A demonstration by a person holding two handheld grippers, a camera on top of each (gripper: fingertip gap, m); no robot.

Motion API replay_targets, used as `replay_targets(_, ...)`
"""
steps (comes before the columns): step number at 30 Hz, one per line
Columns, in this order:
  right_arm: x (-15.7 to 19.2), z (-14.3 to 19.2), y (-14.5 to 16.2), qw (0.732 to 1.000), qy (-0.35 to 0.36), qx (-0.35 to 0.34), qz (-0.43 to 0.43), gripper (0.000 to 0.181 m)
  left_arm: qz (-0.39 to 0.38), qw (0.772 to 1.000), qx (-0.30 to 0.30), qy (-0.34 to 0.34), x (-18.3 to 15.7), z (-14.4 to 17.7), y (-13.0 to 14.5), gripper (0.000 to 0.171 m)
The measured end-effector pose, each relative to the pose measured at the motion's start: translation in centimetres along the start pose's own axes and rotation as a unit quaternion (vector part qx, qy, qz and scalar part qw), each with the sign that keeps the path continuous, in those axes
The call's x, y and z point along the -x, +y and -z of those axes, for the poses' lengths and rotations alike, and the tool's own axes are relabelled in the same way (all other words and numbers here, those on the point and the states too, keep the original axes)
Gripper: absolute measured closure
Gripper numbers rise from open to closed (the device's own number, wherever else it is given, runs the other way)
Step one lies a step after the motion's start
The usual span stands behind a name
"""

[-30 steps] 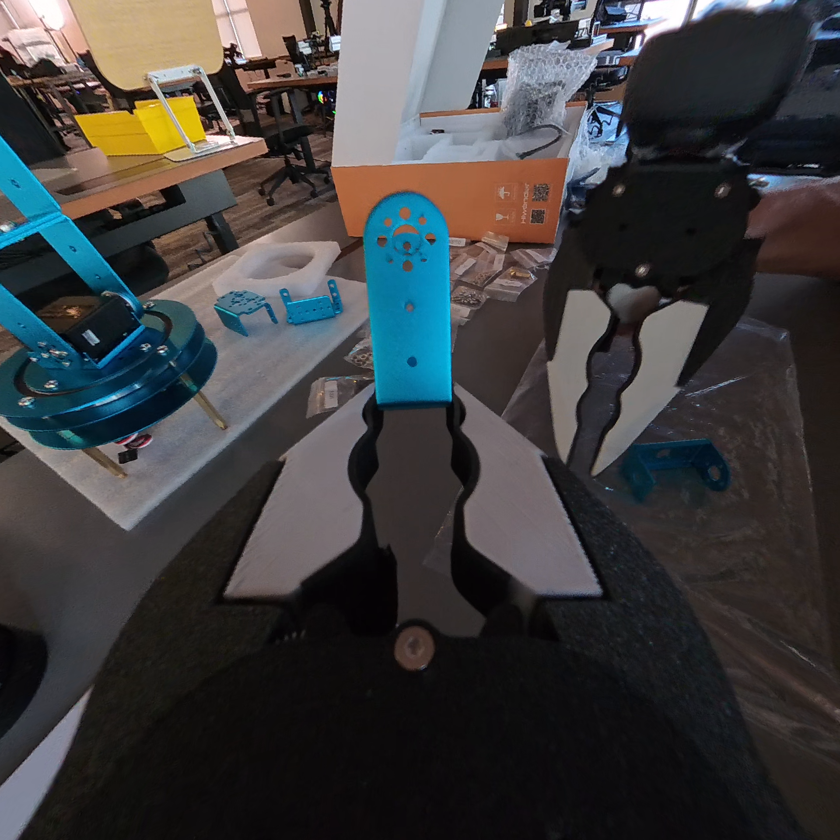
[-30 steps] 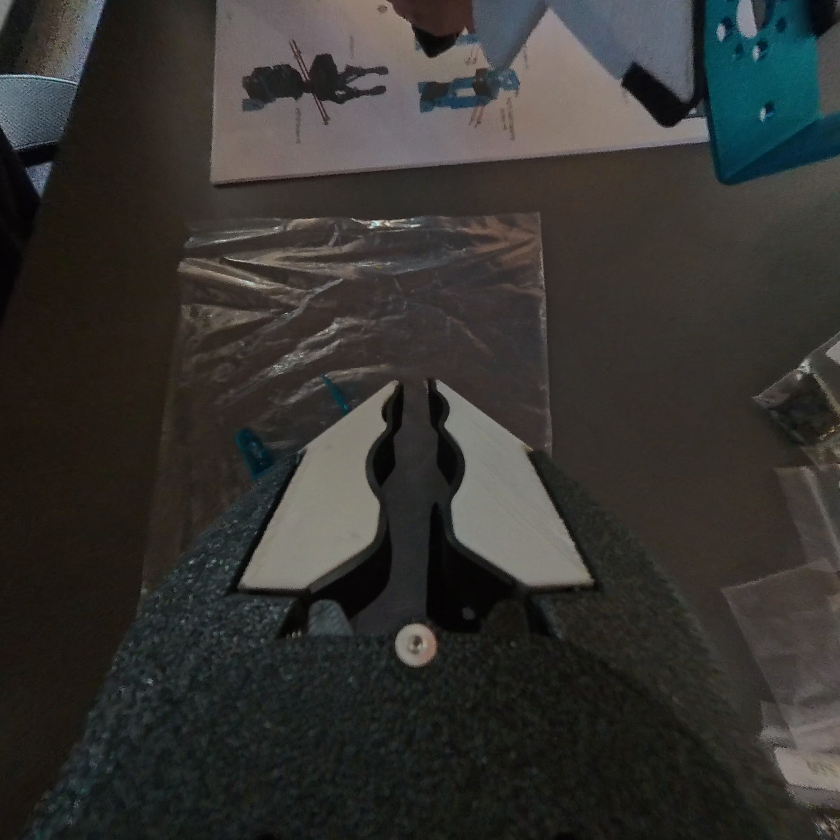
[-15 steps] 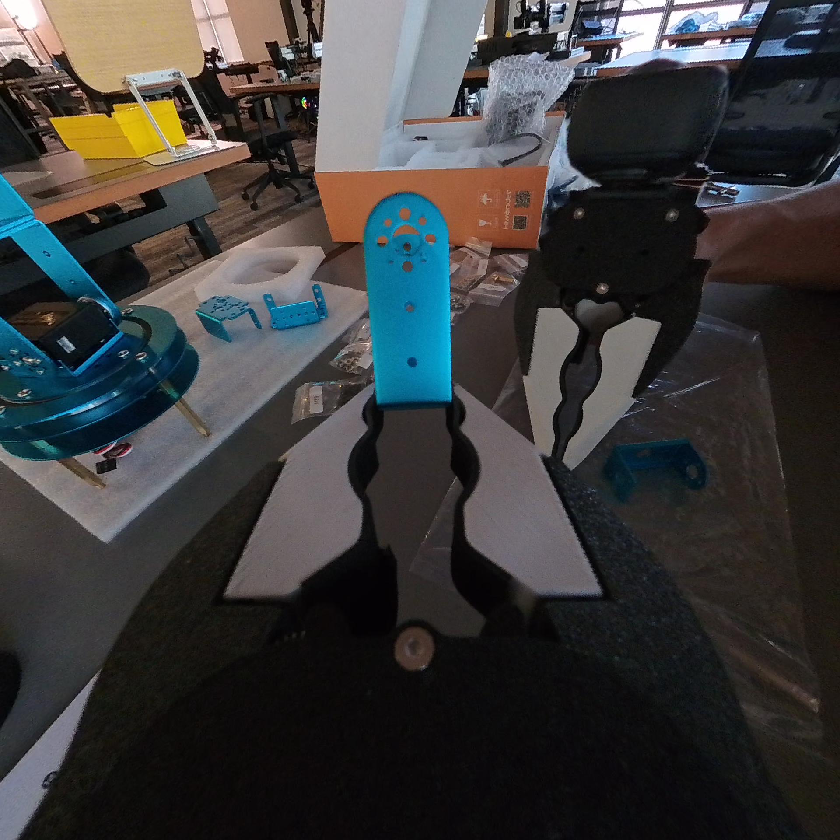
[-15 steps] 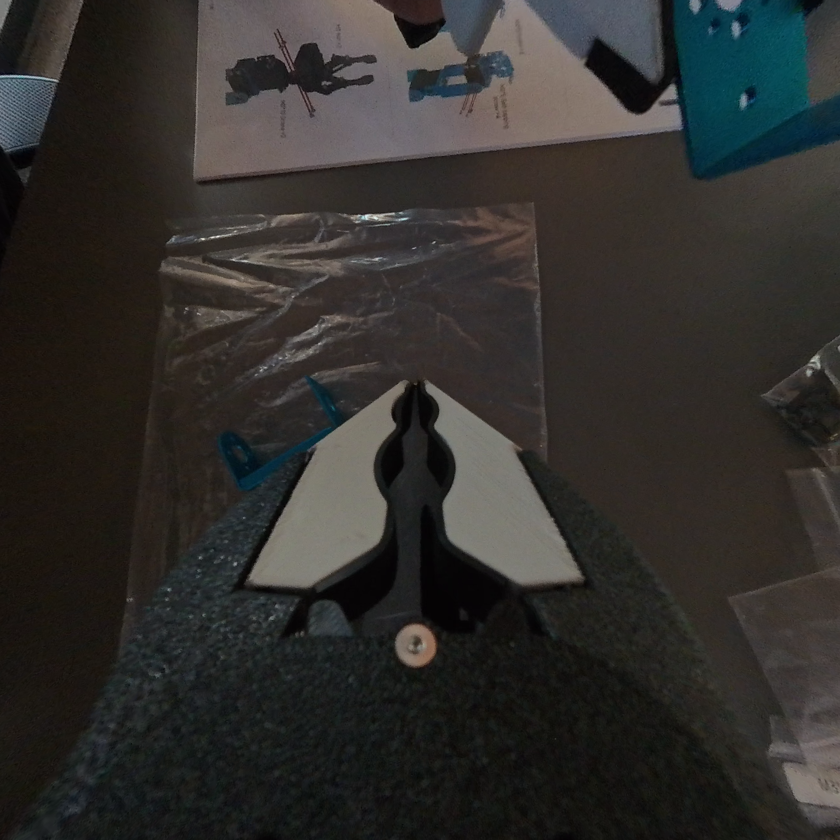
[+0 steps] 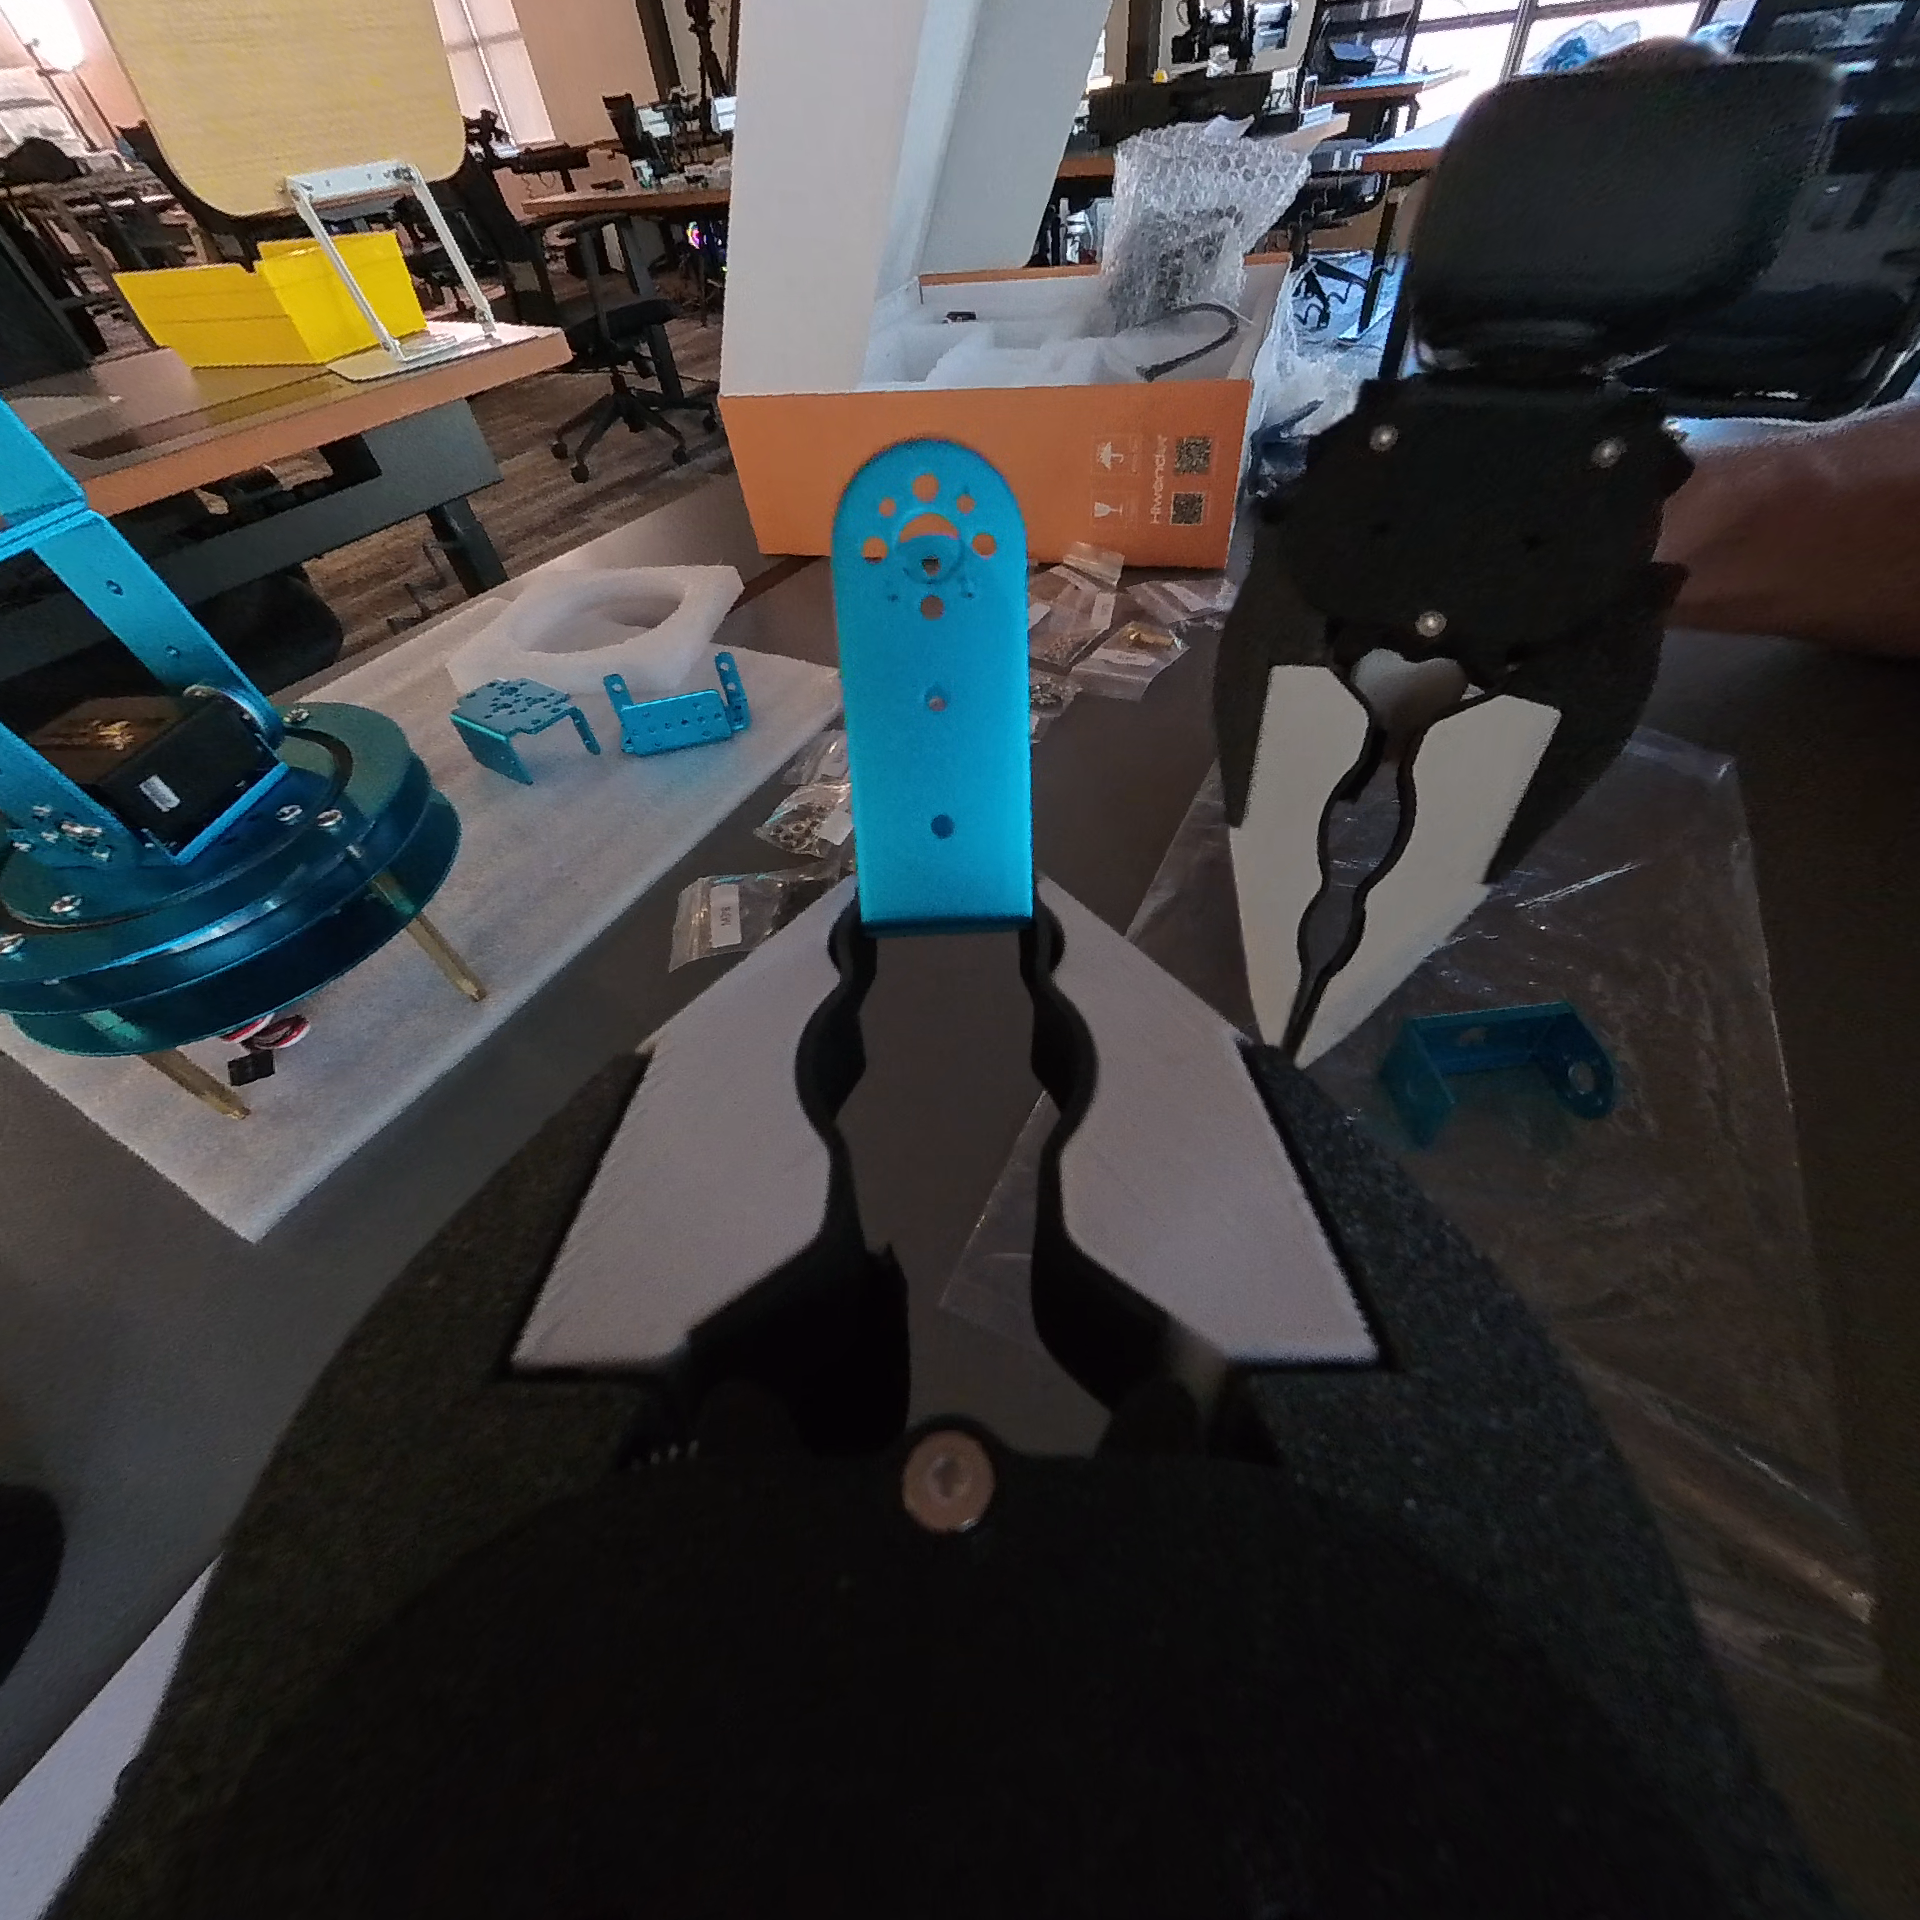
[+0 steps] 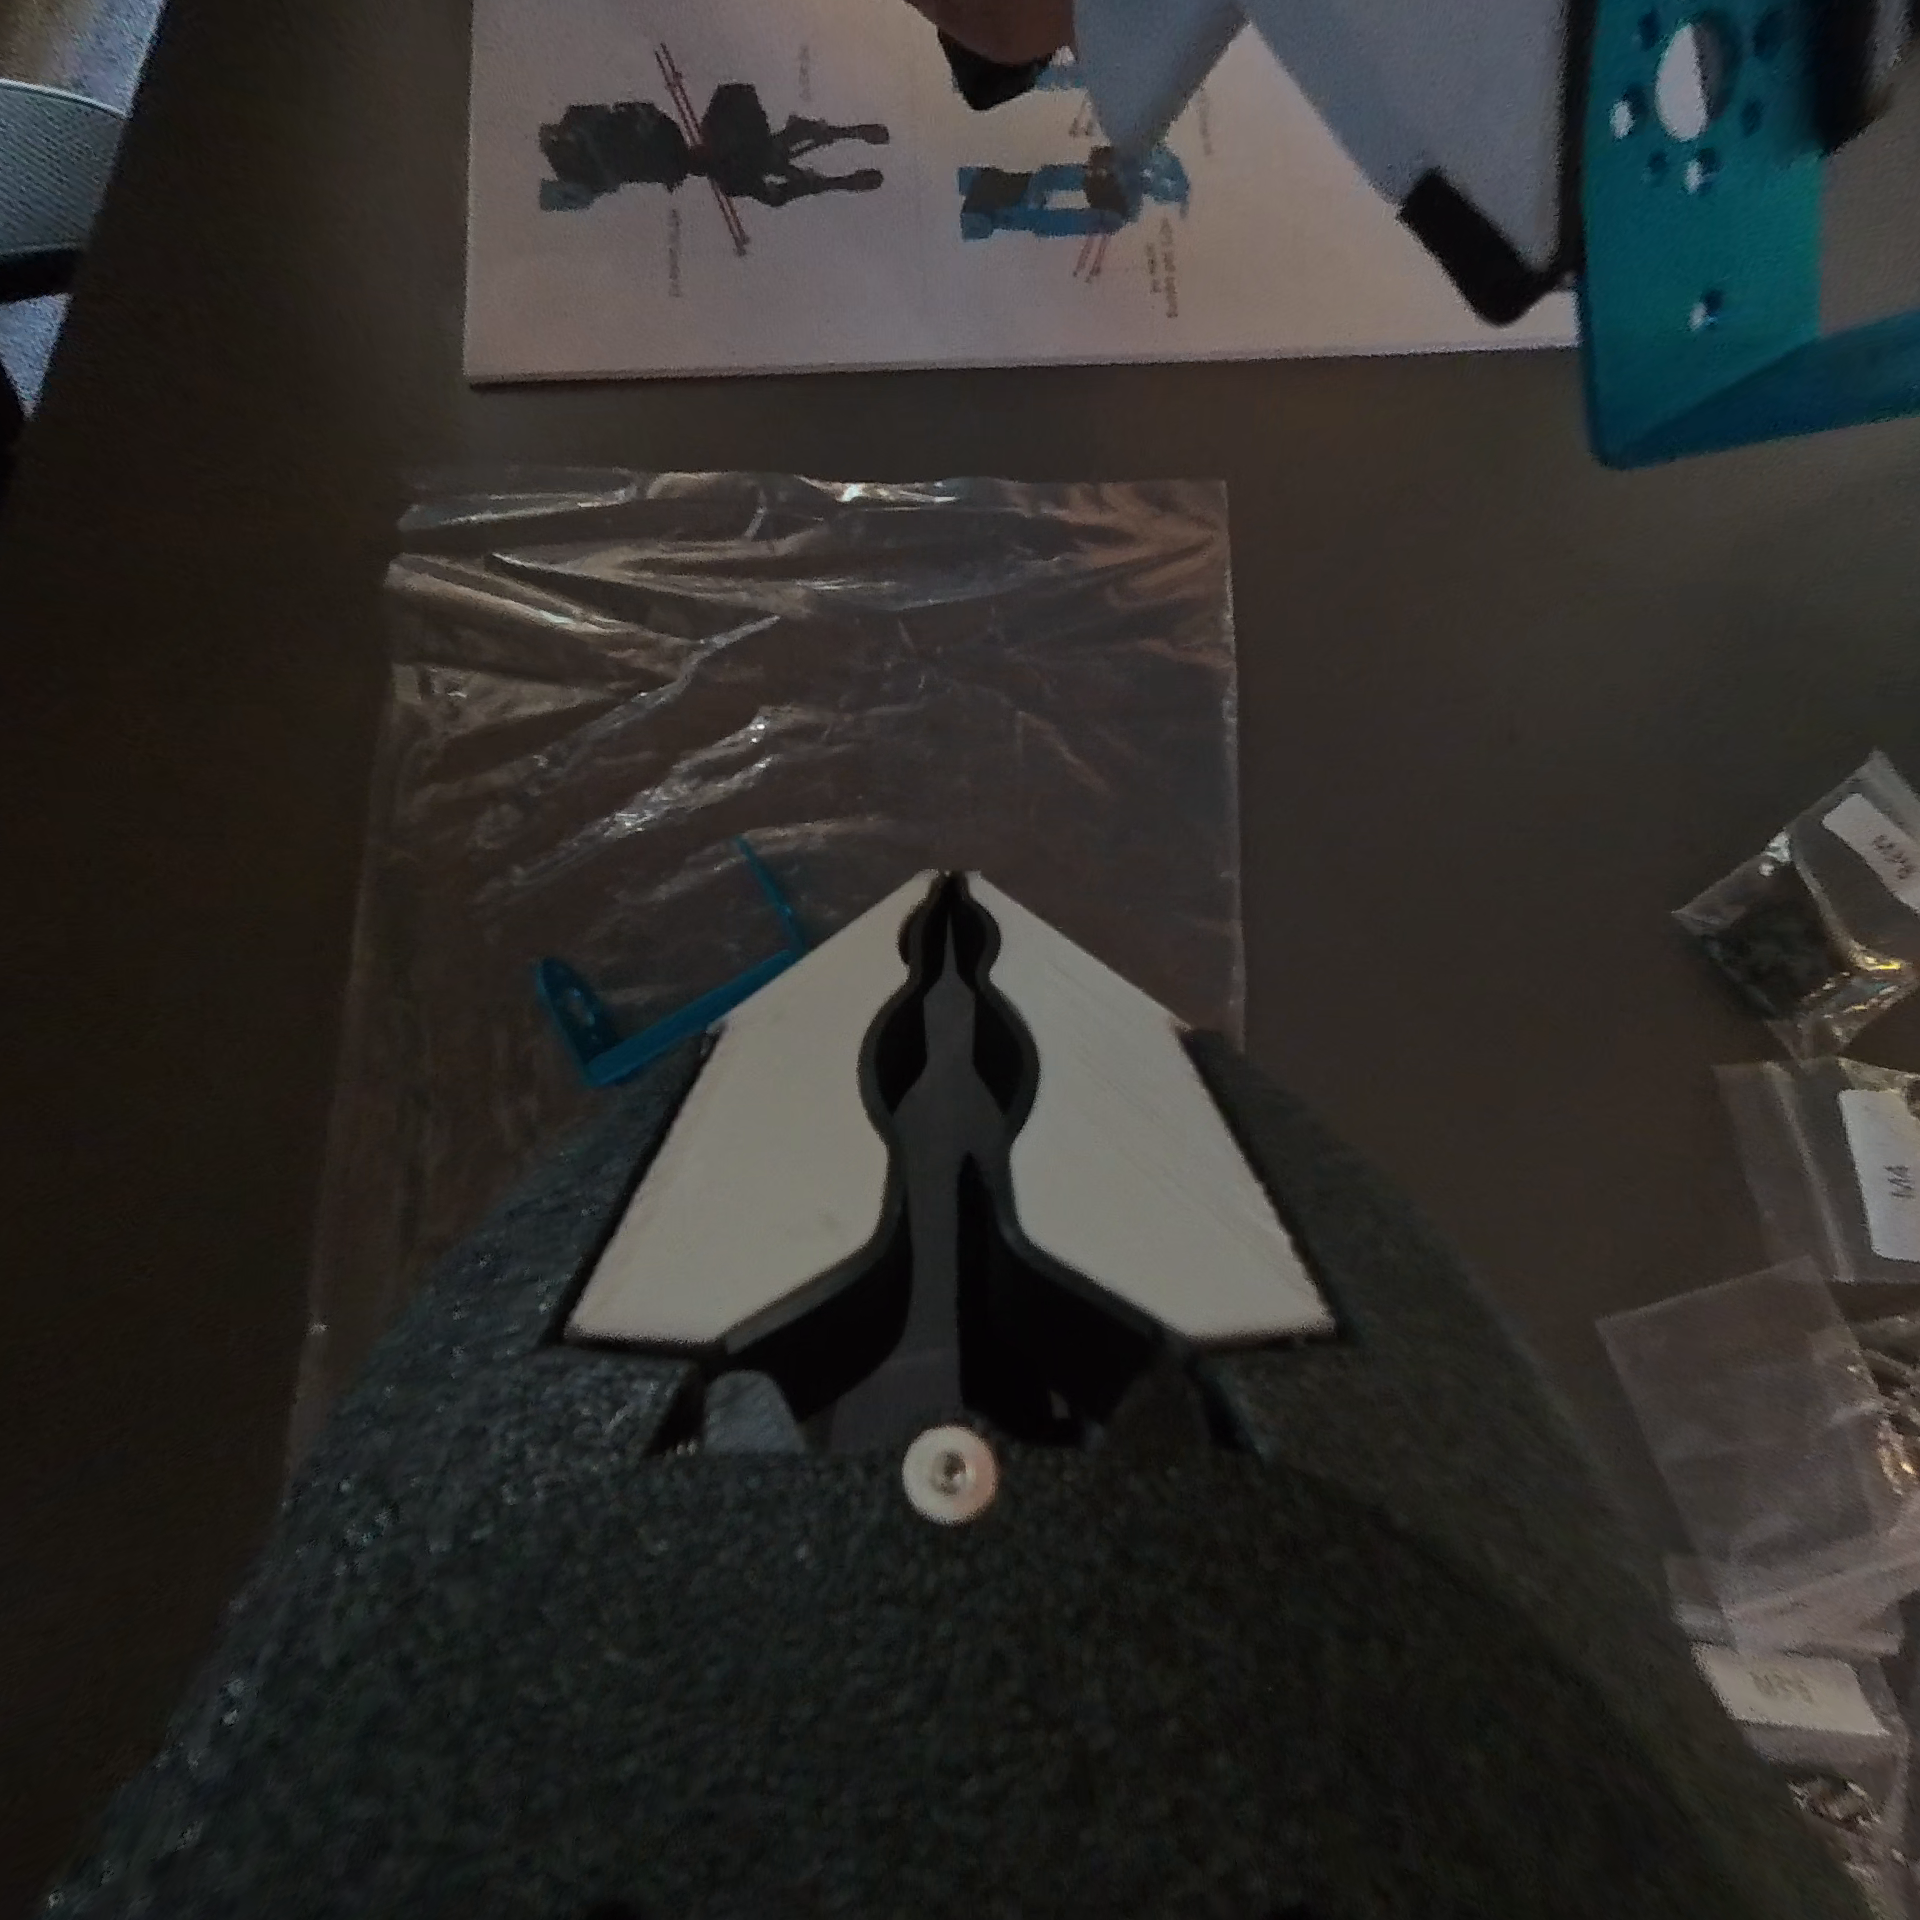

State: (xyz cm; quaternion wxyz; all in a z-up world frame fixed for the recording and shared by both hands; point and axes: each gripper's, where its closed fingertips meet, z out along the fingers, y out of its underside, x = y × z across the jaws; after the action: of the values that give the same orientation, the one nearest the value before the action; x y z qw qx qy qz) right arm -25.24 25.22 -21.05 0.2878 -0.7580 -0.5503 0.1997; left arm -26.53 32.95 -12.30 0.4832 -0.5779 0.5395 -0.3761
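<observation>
left gripper [image 5: 945, 925] fingers clamp upright blue bracket [image 5: 932, 686]; right gripper [image 5: 1299, 1039] closed near small bracket [image 5: 1496, 1070].

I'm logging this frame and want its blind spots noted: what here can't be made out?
- Left wrist view: the lower end of the tall blue bracket sits hidden between the left tongs.
- Right wrist view: the small blue bracket on the clear plastic bag is partly covered by the shut right tongs.
- Right wrist view: small parts bags are dim, cut by the edge.
</observation>
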Motion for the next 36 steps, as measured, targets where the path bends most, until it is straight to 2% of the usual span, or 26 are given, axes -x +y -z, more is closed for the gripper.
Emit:
replay_targets(5,-0.2,-0.1,0.7,1.0,0.006,0.018,0.003,0.177,-0.001,1.0,-0.001,0.001,0.0,0.0,-0.1,0.145)
replay_targets(9,-0.3,0.2,0.4,1.0,0.001,0.007,-0.008,0.173,-0.002,1.0,-0.001,0.002,-0.1,0.0,-0.1,0.145)
replay_targets(17,-1.3,0.2,0.7,1.0,0.019,0.006,-0.022,0.175,-0.001,1.0,-0.001,0.002,-0.1,0.1,-0.1,0.145)
replay_targets(26,-0.9,0.1,1.1,0.999,-0.036,0.019,-0.008,0.169,-0.002,1.0,0.001,0.005,-0.2,0.0,0.0,0.145)
replay_targets(36,-0.6,-0.1,1.0,1.0,-0.023,0.017,0.013,0.178,-0.001,1.0,0.001,0.006,-0.3,0.0,0.0,0.145)
